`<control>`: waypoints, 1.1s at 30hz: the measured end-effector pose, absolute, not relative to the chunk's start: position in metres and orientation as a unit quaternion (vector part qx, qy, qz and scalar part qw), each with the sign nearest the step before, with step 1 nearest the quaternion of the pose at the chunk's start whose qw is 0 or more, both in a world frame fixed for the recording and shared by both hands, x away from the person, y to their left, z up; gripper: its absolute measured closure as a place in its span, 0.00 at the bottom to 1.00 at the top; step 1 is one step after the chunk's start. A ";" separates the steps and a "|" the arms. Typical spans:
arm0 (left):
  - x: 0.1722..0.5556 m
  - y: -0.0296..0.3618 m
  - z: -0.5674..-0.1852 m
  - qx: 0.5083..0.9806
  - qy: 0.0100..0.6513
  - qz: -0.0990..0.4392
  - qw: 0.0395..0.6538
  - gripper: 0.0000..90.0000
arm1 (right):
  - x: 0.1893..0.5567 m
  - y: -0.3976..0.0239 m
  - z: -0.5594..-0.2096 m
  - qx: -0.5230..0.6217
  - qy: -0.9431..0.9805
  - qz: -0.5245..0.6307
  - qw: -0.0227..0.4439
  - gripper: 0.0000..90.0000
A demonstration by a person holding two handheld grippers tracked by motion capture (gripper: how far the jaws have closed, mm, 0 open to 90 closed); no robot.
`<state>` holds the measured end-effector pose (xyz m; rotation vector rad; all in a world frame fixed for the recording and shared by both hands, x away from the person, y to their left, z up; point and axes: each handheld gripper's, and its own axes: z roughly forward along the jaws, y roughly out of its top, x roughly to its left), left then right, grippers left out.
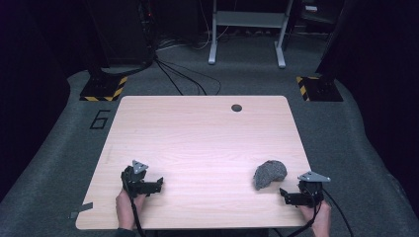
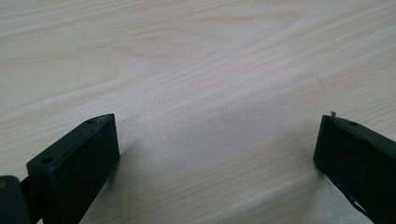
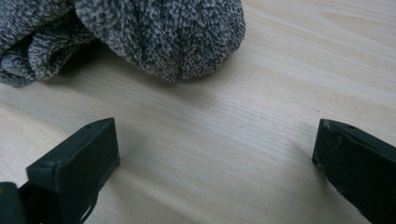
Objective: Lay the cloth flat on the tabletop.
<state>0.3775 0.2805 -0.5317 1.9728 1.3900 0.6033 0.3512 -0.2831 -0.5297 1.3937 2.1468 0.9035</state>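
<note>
On the near right of the wooden table (image 1: 197, 133) lies a crumpled grey knitted cloth (image 1: 270, 173), just beside the right gripper (image 1: 283, 194), whose jaws stand wide with bare wood between them. At near left, well apart, the left gripper (image 1: 159, 183) gapes over bare tabletop too. A dark round hole (image 1: 236, 107) sits at the table's far edge.

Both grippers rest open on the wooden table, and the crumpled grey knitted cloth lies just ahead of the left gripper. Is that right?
Not quite: the grey knitted cloth lies ahead of the right gripper, not the left gripper. The high view and the right gripper view show it. Both grippers are indeed open on the wooden table.
</note>
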 end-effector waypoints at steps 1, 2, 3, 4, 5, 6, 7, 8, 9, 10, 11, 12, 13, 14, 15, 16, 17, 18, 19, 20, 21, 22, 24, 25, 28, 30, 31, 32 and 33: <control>0.377 0.280 -0.532 0.751 0.529 0.230 0.321 0.00 | 0.351 -0.283 -0.530 0.501 0.772 0.327 0.214 0.00; 0.377 0.281 -0.531 0.753 0.528 0.227 0.321 0.00 | 0.351 -0.283 -0.530 0.502 0.772 0.327 0.213 0.00; 0.377 0.281 -0.531 0.752 0.529 0.227 0.321 0.00 | 0.351 -0.283 -0.530 0.499 0.773 0.327 0.214 0.00; 0.377 0.281 -0.531 0.752 0.529 0.227 0.321 0.00 | 0.351 -0.283 -0.530 0.499 0.773 0.327 0.214 0.00; 0.377 0.281 -0.532 0.752 0.529 0.228 0.321 0.00 | 0.351 -0.283 -0.530 0.500 0.774 0.324 0.212 0.00; 0.377 0.281 -0.532 0.752 0.529 0.228 0.321 0.00 | 0.351 -0.283 -0.530 0.500 0.774 0.324 0.212 0.00; 0.377 0.281 -0.532 0.752 0.529 0.228 0.320 0.00 | 0.351 -0.283 -0.530 0.501 0.774 0.324 0.211 0.00; 0.377 0.281 -0.531 0.752 0.529 0.228 0.320 0.00 | 0.351 -0.283 -0.530 0.500 0.774 0.324 0.212 0.00; 0.377 0.281 -0.531 0.752 0.529 0.229 0.320 0.00 | 0.351 -0.284 -0.530 0.500 0.774 0.326 0.213 0.00; 0.377 0.280 -0.531 0.752 0.530 0.229 0.320 0.00 | 0.351 -0.284 -0.530 0.500 0.774 0.326 0.213 0.00; 0.377 0.280 -0.532 0.752 0.530 0.229 0.320 0.00 | 0.351 -0.284 -0.530 0.500 0.774 0.326 0.213 0.00; 0.377 0.280 -0.532 0.752 0.529 0.229 0.320 0.00 | 0.351 -0.283 -0.530 0.501 0.773 0.326 0.212 0.00; 0.377 0.280 -0.532 0.752 0.529 0.229 0.320 0.00 | 0.351 -0.283 -0.530 0.500 0.774 0.325 0.213 0.00; 0.377 0.280 -0.532 0.751 0.530 0.229 0.320 0.00 | 0.351 -0.283 -0.530 0.499 0.775 0.324 0.212 0.00; 0.377 0.280 -0.531 0.752 0.530 0.229 0.320 0.00 | 0.351 -0.283 -0.530 0.499 0.775 0.325 0.212 0.00; 0.377 0.280 -0.531 0.752 0.530 0.229 0.320 0.00 | 0.351 -0.284 -0.530 0.499 0.774 0.326 0.213 0.00; 0.377 0.280 -0.531 0.751 0.531 0.229 0.320 0.00 | 0.351 -0.283 -0.530 0.502 0.773 0.325 0.213 0.00; 0.377 0.280 -0.532 0.748 0.533 0.231 0.320 0.00 | 0.351 -0.283 -0.530 0.504 0.771 0.324 0.216 0.00; 0.377 0.280 -0.532 0.748 0.534 0.232 0.319 0.00 | 0.351 -0.284 -0.529 0.502 0.773 0.323 0.213 0.00; 0.377 0.280 -0.532 0.748 0.534 0.232 0.319 0.00 | 0.351 -0.284 -0.529 0.502 0.773 0.323 0.213 0.00; 0.377 0.280 -0.532 0.748 0.534 0.232 0.319 0.00 | 0.351 -0.284 -0.529 0.498 0.775 0.323 0.217 0.00; 0.377 0.280 -0.532 0.748 0.534 0.232 0.319 0.00 | 0.350 -0.283 -0.529 0.500 0.774 0.322 0.219 0.00; 0.377 0.280 -0.532 0.748 0.534 0.232 0.319 0.00 | 0.350 -0.282 -0.527 0.502 0.773 0.320 0.220 0.00; 0.377 0.280 -0.532 0.748 0.533 0.232 0.320 0.00 | 0.350 -0.282 -0.526 0.500 0.772 0.325 0.220 0.00; 0.377 0.280 -0.532 0.748 0.533 0.232 0.320 0.00 | 0.348 -0.279 -0.519 0.499 0.769 0.334 0.221 0.01; 0.377 0.280 -0.532 0.748 0.533 0.232 0.320 0.00 | 0.346 -0.274 -0.512 0.495 0.771 0.333 0.221 0.00; 0.377 0.280 -0.532 0.748 0.533 0.232 0.320 0.00 | 0.345 -0.272 -0.508 0.492 0.772 0.335 0.221 0.00; 0.377 0.281 -0.531 0.750 0.532 0.230 0.319 0.00 | 0.345 -0.270 -0.504 0.489 0.773 0.340 0.220 0.00; 0.377 0.281 -0.531 0.751 0.532 0.228 0.317 0.00 | 0.345 -0.268 -0.500 0.485 0.774 0.340 0.224 0.00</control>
